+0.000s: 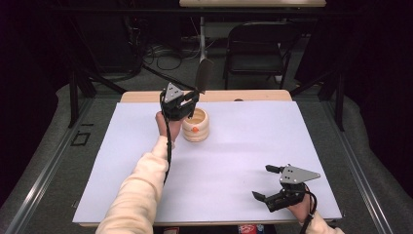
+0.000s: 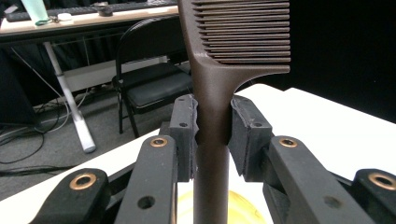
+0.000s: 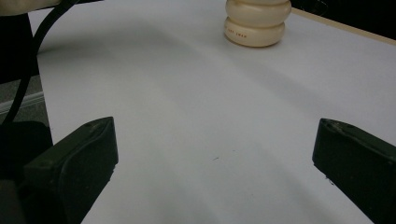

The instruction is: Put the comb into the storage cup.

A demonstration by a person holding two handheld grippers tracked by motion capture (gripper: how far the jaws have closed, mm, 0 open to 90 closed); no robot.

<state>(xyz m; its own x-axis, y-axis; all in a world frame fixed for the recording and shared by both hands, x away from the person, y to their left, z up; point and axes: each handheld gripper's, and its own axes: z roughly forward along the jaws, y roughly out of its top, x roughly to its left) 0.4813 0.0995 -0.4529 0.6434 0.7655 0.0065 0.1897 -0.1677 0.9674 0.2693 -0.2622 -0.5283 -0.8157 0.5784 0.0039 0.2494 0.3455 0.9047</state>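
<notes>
Right gripper (image 1: 272, 184) near front edge of tabletop (image 1: 243, 146), jaws wide, empty. Left gripper (image 1: 187, 104) clamped on dark comb (image 1: 203, 74) handle (long axis upright, teeth on top), directly over cream ribbed holder (image 1: 196, 125); probably a straight drop in.

Ahead of the right gripper (image 1: 269, 183), whose jaws are spread wide, a broad stretch of bare white table (image 3: 196, 116) is left open. The way is blocked only far ahead by a cream ribbed holder (image 3: 257, 23). Directly above that holder, the space is taken up by the left gripper (image 1: 189, 103) and the upright dark comb (image 2: 219, 93) clamped in it.
</notes>
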